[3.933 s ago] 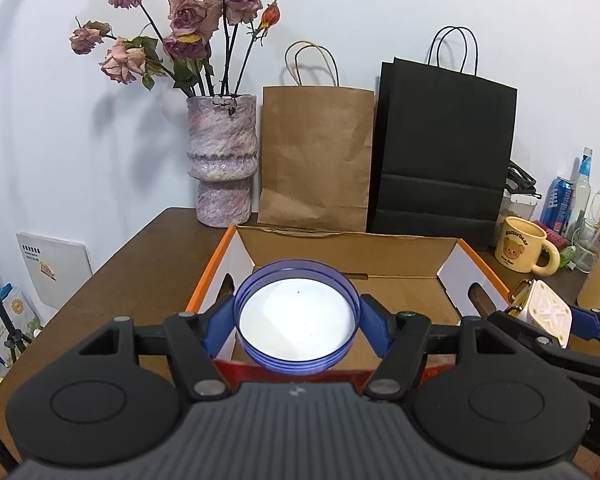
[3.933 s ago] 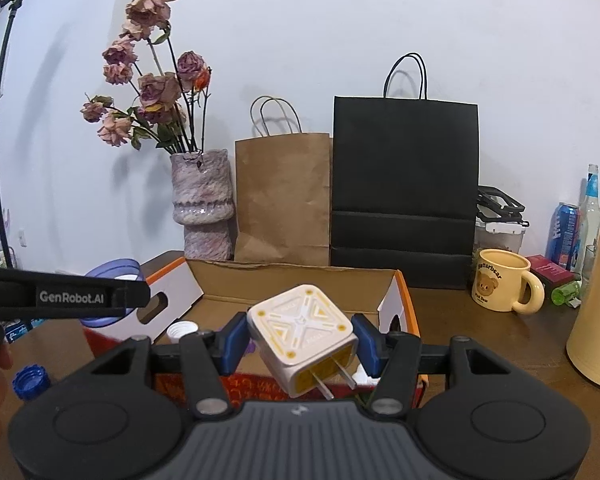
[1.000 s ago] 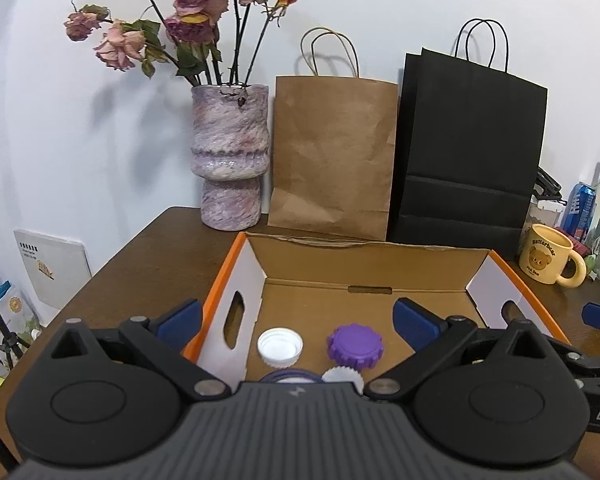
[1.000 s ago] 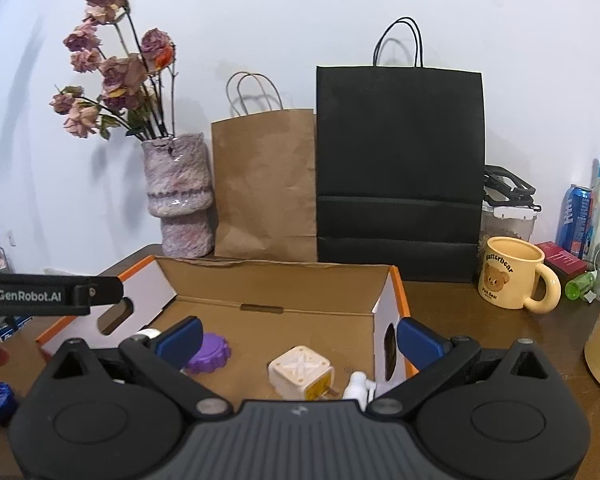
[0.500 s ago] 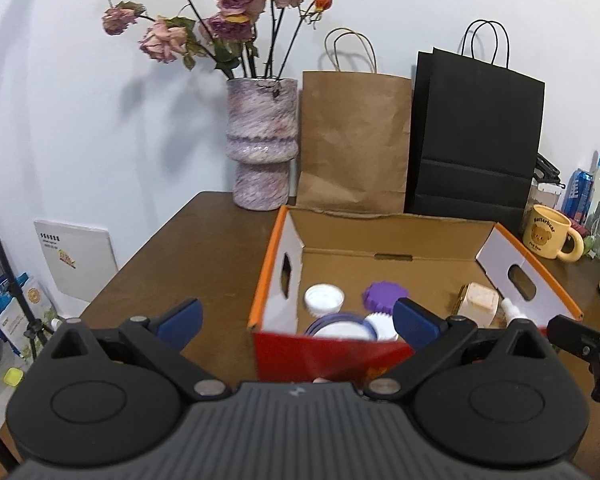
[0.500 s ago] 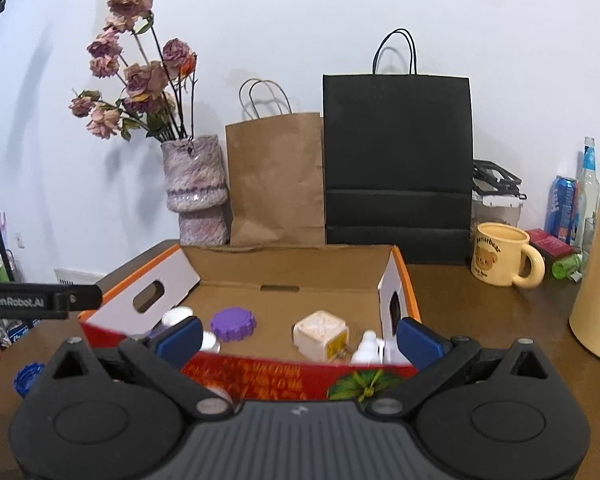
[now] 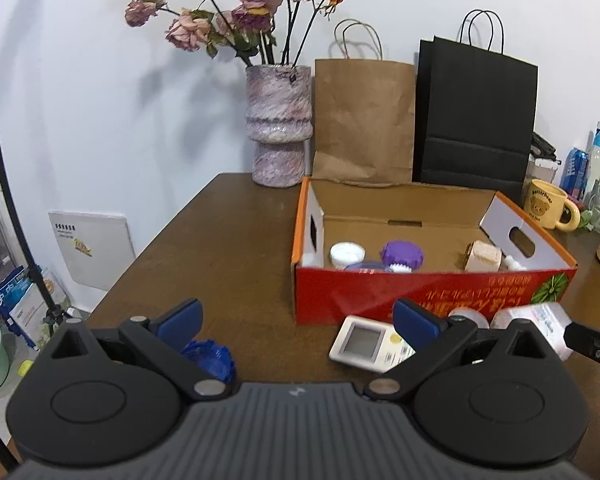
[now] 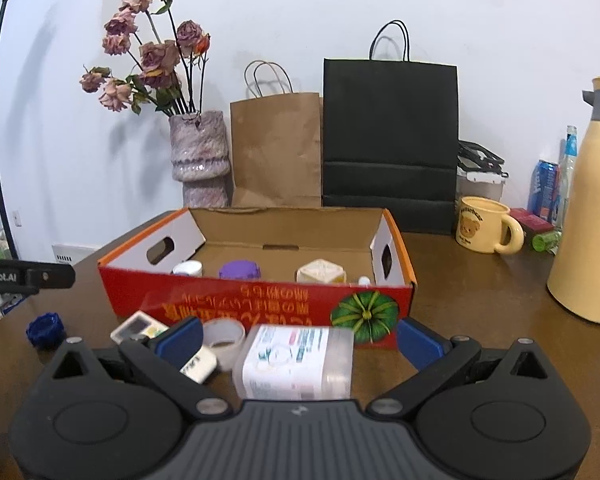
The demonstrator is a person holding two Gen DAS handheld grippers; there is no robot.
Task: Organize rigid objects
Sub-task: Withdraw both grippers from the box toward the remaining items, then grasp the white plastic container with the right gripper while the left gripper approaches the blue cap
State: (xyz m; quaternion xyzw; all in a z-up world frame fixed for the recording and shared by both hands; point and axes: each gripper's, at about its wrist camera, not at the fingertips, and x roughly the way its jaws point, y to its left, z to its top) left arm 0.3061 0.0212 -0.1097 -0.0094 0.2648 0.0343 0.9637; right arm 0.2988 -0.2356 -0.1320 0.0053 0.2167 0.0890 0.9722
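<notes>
The left claw (image 7: pixel 296 322) is spread wide and grips nothing; its two blue pads hang low over the brown table (image 7: pixel 228 248). A blue cap (image 7: pixel 210 358) lies just inside its left pad, partly hidden by the finger, and a white remote (image 7: pixel 366 344) lies just inside its right pad. Ahead and to the right of this claw stands the red cardboard box (image 7: pixel 420 292).

The right claw (image 8: pixel 300 338) is also spread wide and empty. A clear plastic box (image 8: pixel 296 360) with a printed label lies on the table between its pads, touching neither. Just left of it, near the left pad, sits a roll of clear tape (image 8: pixel 224 334), with the remote beyond that pad and the blue cap well off to the left.

Only the right view shows the tall cream flask (image 8: pixel 592 208) far right, and the plastic box in full; the left view catches just its end at the right edge. Only the left view shows the white panel (image 7: pixel 92 246) leaning against the wall below the table.

Counted: two claws, one cardboard box, two paper bags, one vase, one mug. Inside the box, the left view shows a white cap (image 7: pixel 346 254), a purple cap (image 7: pixel 402 254), a cream cube plug (image 7: pixel 482 256), and a small white bottle tip by the right wall; further items against the near wall are too hidden to count.
</notes>
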